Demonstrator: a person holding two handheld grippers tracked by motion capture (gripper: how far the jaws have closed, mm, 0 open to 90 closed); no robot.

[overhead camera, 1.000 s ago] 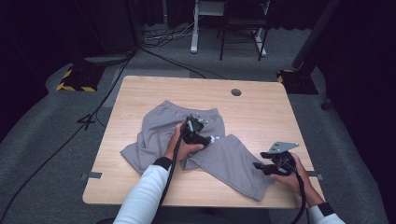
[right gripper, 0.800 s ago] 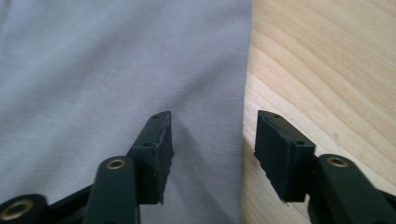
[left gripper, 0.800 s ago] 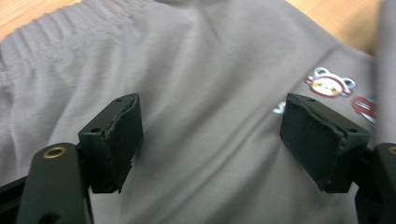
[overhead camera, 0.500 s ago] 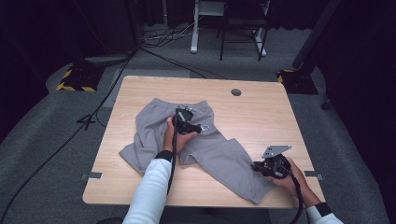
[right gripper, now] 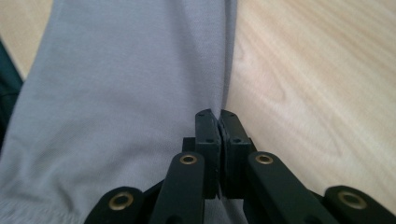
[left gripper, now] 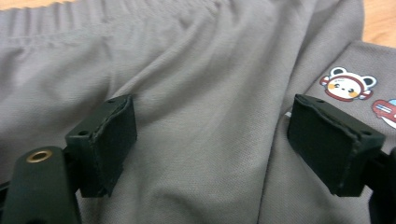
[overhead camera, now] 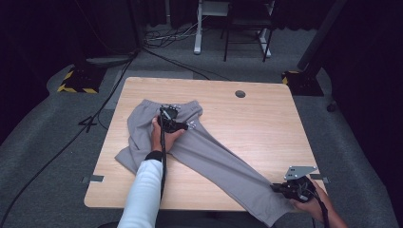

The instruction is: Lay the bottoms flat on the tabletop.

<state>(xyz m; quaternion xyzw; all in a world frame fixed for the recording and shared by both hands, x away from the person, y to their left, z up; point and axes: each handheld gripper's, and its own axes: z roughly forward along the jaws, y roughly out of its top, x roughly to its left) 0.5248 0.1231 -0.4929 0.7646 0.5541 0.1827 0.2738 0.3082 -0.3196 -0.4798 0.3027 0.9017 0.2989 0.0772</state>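
Grey pants (overhead camera: 209, 152) lie on the wooden table (overhead camera: 256, 123), one leg stretched toward the front right corner. My left gripper (overhead camera: 185, 125) rests near the waistband. Its jaws have just been opening and stand open (left gripper: 212, 140), with the grey fabric (left gripper: 196, 84) lying loose between the pads. Small cartoon prints (left gripper: 346, 85) show on a fold to the right. My right gripper (overhead camera: 275, 186) is at the leg's end near the front right table edge. It is shut (right gripper: 219, 122) on the edge of the pants leg (right gripper: 130, 93), with bare wood (right gripper: 317, 93) beside it.
A round cable hole (overhead camera: 240, 93) sits in the far right part of the tabletop. Beyond the table stand white desk legs (overhead camera: 197, 28) and a chair. Cables (overhead camera: 85, 123) run across the grey floor at left, near a yellow-striped base (overhead camera: 76, 80).
The right gripper has closed on the pants leg and drawn it out toward the front right corner. The left gripper has moved farther up toward the waistband, and the leg now lies straight.
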